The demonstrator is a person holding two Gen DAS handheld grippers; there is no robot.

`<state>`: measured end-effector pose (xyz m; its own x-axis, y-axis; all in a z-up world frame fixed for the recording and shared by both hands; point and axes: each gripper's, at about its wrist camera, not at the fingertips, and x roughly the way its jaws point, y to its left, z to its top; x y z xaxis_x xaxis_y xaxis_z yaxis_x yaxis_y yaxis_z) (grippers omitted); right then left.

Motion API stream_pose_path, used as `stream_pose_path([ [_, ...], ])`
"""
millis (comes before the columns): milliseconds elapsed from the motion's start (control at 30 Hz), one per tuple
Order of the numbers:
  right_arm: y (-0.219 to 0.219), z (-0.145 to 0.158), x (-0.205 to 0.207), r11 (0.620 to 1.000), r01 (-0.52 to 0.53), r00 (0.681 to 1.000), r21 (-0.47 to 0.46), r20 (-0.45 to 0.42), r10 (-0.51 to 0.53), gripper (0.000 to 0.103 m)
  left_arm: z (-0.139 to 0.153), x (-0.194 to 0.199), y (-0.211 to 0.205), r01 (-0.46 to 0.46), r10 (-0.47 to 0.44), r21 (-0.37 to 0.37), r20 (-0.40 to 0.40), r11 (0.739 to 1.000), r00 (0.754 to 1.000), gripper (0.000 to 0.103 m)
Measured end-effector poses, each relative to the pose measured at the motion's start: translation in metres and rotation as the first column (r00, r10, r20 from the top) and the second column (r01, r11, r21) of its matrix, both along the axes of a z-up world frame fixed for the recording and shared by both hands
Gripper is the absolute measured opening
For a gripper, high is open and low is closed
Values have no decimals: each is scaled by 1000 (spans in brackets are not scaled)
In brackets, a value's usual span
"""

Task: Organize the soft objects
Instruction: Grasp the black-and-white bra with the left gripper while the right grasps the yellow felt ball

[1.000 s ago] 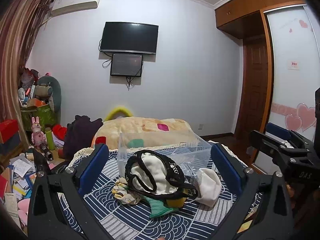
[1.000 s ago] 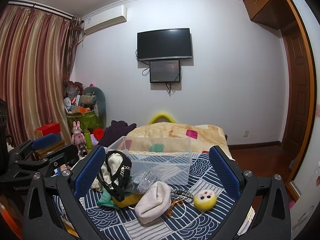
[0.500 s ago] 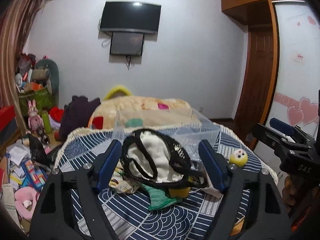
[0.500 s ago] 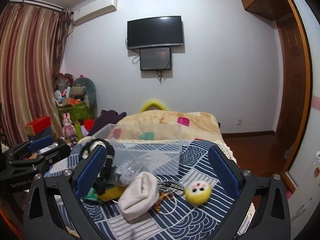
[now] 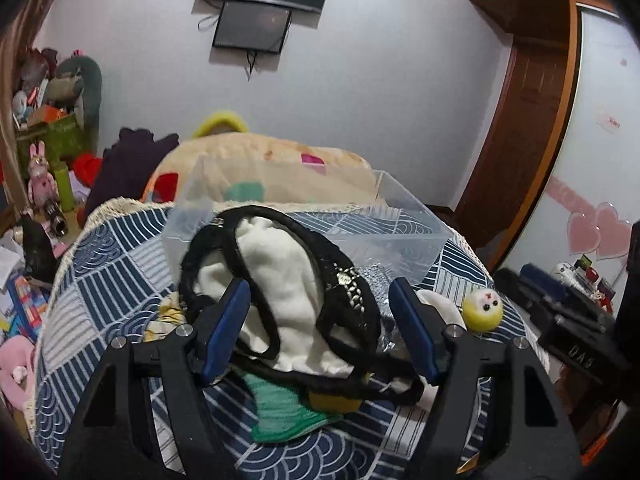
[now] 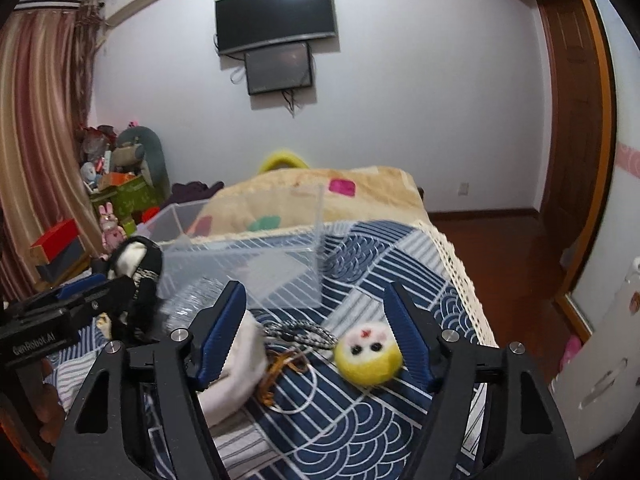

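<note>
1. Between my left gripper [image 5: 320,308] fingers, the white cloth with black straps [image 5: 280,280] is sitting on top of a heap; jaws are closing, fairly wide, blue pads [image 5: 230,328] flanking it. I can't tell for sure whether the left pad is touching the strap or just beside it; the right pad is looking clear of the fabric.
2. Under that cloth, a green fabric piece [image 5: 280,408] and something yellow [image 5: 332,400] are poking out at the near edge, lying on the blue patterned bedspread [image 5: 100,280].
3. Behind the heap, the clear plastic bin [image 5: 360,224] is standing on the bedspread, with the cloth's far edge overlapping its front wall in the left wrist view.
4. Right gripper [image 6: 316,332] jaws are closing too, at medium width, nothing pinched. The yellow felt ball with a face [image 6: 368,356] is lying just inside the right finger, near it, contact unclear.
5. Beside the left finger of that gripper, a beige pouch [image 6: 236,364] is lying partly behind the pad; a black-white cord [image 6: 300,330] and an amber ring [image 6: 282,368] are resting between the fingers on the bedspread.
6. From the right wrist view, my left gripper is showing at the left edge by the strappy cloth [image 6: 136,264].
</note>
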<state>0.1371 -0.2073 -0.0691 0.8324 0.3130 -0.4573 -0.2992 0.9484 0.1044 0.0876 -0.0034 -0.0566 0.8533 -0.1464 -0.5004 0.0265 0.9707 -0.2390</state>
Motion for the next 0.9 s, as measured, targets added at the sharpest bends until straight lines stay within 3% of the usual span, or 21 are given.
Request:
stream_pose_path([
  [200, -1, -12, 7, 999, 38, 998, -37, -44, -39, 66, -5, 14, -5, -28, 29, 20, -18, 999, 999, 69],
  [500, -12, -31, 26, 997, 64, 986, -43, -151, -70, 57, -24, 13, 8, -54, 54, -12, -43, 998, 998, 41],
  [533, -14, -33, 27, 998, 58, 984, -28, -168, -62, 56, -24, 12, 8, -55, 54, -15, -42, 998, 998, 34],
  [633, -18, -38, 30, 999, 46, 978, 5, -204, -44, 42, -25, 10, 12, -45, 44, -32, -48, 998, 998, 23],
  [900, -18, -24, 18, 998, 60, 988, -3, -144, -60, 40, -18, 2, 13, -35, 33, -43, -36, 998, 999, 16],
])
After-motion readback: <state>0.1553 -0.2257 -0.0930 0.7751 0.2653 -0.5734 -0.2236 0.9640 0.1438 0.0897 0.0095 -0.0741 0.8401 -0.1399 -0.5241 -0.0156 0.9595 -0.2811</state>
